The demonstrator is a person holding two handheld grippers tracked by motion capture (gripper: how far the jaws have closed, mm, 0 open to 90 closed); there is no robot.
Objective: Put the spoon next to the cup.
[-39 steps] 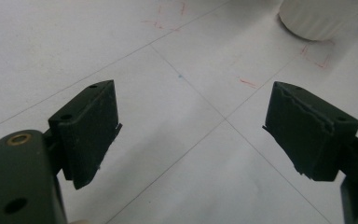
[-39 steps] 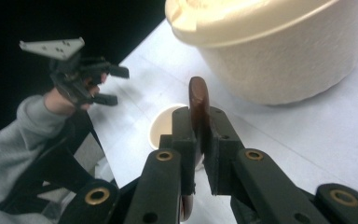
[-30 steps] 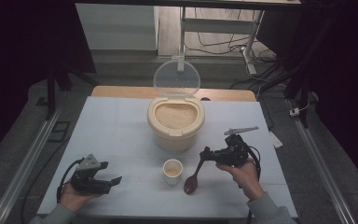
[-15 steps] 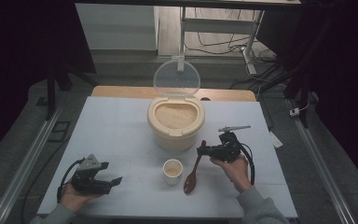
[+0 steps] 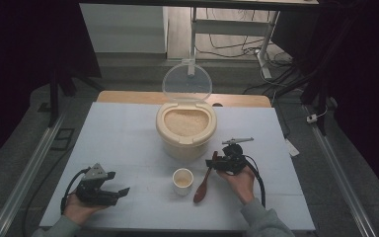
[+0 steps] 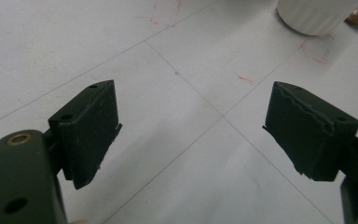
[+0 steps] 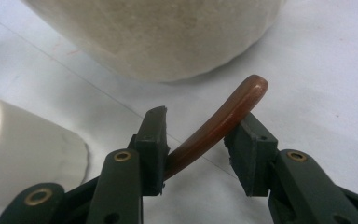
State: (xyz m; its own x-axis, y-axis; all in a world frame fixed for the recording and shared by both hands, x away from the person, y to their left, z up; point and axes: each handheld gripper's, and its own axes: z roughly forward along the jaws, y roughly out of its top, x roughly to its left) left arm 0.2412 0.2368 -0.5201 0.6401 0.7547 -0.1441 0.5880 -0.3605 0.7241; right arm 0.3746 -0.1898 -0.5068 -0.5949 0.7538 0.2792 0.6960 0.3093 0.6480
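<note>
A brown wooden spoon (image 5: 202, 186) lies on the white table (image 5: 128, 133), its bowl toward the front, right of a small white cup (image 5: 182, 180). My right gripper (image 5: 217, 163) is at the spoon's handle end. In the right gripper view its jaws have just been opening and stand apart around the curved handle (image 7: 228, 116), no longer clamping it; right gripper (image 7: 198, 140). A beige tub of rice (image 5: 186, 129) with its clear lid (image 5: 187, 81) raised stands behind. My left gripper (image 5: 121, 193) rests open at the front left, nothing between its jaws (image 6: 191, 126).
The cup (image 7: 23, 149) and the tub's wall (image 7: 158, 37) are close in front of the right gripper. The cup's base (image 6: 319, 16) shows far ahead of the left gripper. A metal frame and cables stand beyond the table's far edge.
My right hand has come down toward the table with the spoon, and its jaws have gone from shut on the handle to apart. The left hand has kept still.
</note>
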